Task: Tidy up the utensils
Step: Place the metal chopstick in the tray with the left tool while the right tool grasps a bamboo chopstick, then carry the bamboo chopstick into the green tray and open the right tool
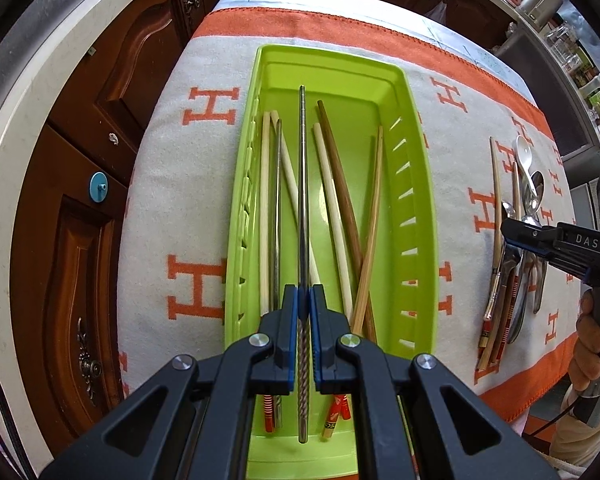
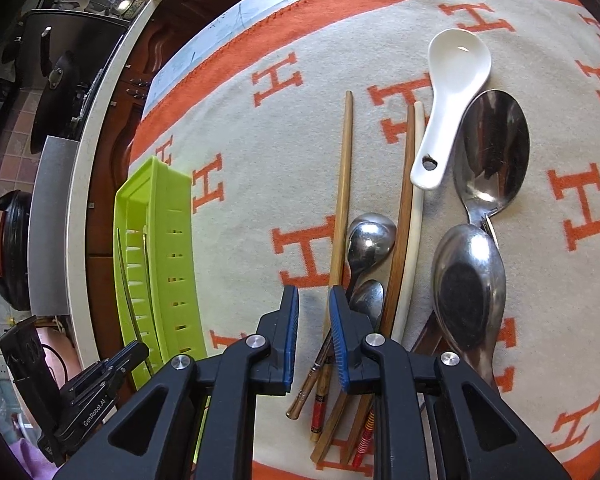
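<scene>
A steel chopstick is clamped between the shut pads of the left gripper, over the green slotted tray where wooden chopsticks lie. The right gripper is parted, empty, beside a bamboo chopstick and metal spoons on the blanket.

Home kitchen, carved wooden cabinet doors, pale countertop edge, wok, black kettle
</scene>
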{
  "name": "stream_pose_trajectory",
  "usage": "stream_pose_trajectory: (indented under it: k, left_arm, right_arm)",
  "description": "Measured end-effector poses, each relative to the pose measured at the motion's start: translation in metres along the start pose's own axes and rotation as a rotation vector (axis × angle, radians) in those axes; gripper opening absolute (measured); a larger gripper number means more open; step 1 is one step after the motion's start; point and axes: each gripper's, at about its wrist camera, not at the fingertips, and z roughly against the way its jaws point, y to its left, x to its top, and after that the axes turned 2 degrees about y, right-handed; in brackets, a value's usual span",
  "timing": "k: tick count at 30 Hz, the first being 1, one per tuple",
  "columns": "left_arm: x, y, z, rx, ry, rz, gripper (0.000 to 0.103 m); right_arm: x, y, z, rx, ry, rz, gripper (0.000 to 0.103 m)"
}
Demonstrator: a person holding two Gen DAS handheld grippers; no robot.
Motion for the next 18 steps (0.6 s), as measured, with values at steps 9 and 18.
stream_pose_trajectory:
  k: [9, 18]
  left_arm:
    - [-0.002, 0.0, -0.007, -0.006, 0.014, -0.004, 0.004]
    - [0.0, -0.001, -0.005, -0.019, 0.0, 0.013, 0.009]
  right_arm:
    - [0.007, 0.015, -0.011, -0.15, 0.032, 0.009, 0.017]
    - [0.008, 0.026, -0.01, -0.233, 0.017, 0.019, 0.007]
